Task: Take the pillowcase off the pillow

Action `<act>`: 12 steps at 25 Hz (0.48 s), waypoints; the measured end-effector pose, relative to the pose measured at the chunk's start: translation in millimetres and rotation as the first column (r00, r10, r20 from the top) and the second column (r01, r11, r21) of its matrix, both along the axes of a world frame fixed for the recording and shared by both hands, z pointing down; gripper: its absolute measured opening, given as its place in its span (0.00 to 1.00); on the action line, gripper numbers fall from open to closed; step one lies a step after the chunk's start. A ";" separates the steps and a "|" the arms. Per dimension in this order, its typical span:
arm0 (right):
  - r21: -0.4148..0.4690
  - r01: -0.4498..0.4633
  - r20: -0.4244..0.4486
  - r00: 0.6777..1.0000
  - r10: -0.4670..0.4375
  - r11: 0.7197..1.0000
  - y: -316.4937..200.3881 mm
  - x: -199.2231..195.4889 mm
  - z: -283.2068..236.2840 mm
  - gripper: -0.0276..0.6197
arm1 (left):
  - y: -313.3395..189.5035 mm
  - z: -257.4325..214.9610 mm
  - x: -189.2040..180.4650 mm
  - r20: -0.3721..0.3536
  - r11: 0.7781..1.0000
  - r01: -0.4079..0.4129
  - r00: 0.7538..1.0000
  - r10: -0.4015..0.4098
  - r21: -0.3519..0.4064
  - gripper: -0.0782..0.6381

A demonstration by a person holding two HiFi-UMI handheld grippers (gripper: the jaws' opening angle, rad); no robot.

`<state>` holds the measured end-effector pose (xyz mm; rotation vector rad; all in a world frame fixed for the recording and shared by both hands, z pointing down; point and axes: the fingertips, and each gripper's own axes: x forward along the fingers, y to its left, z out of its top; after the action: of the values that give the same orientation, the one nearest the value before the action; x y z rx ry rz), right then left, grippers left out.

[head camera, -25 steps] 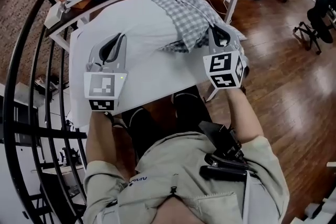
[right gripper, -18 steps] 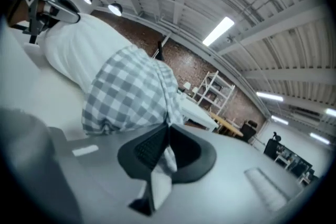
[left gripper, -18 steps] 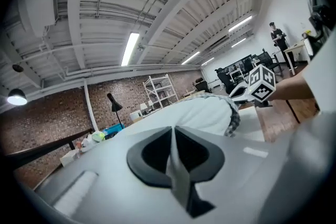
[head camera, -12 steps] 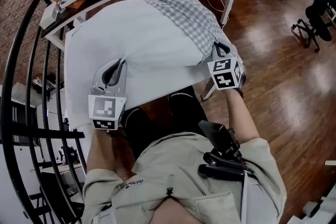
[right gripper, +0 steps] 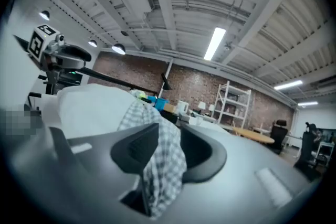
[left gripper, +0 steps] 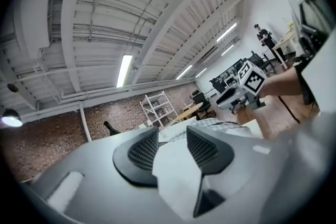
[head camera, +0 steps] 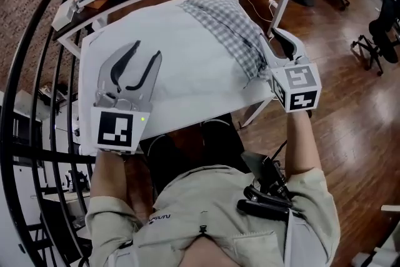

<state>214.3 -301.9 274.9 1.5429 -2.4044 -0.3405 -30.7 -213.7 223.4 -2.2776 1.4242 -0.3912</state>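
A white pillow (head camera: 169, 53) lies across a white table (head camera: 87, 90). A grey-and-white checked pillowcase (head camera: 234, 28) is bunched over the pillow's end at 2 o'clock, leaving most of the pillow bare. The left gripper (head camera: 147, 53), at the pillow's 8 o'clock, is tilted up. Its jaws are apart and opening, and only the white pillow surface shows in the gap. The right gripper (right gripper: 169, 139) is at the pillow's 3 o'clock edge. Its jaws are also opening, with a fold of the checked pillowcase hanging loosely between them.
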 end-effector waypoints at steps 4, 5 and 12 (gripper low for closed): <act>0.007 0.119 -0.023 0.993 -0.119 0.993 -50.0 -44.1 -40.8 0.28 | -79.2 -17.8 -6.8 0.017 0.999 0.023 1.000 -0.022 -0.048 0.42; -0.010 0.153 -0.023 0.988 -0.153 0.988 -64.4 -58.1 -48.0 0.29 | -98.5 -13.5 -9.1 0.017 0.996 0.034 0.999 -0.033 -0.085 0.43; -0.247 0.313 -0.080 0.937 -0.341 0.917 -152.3 -147.2 -46.1 0.32 | -187.3 59.8 -11.0 0.100 0.909 0.057 0.995 -0.017 -0.412 0.51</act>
<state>67.1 -454.1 228.8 0.9907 -2.4988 -0.2015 -41.8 -401.0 283.2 -2.5176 1.4455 -0.8769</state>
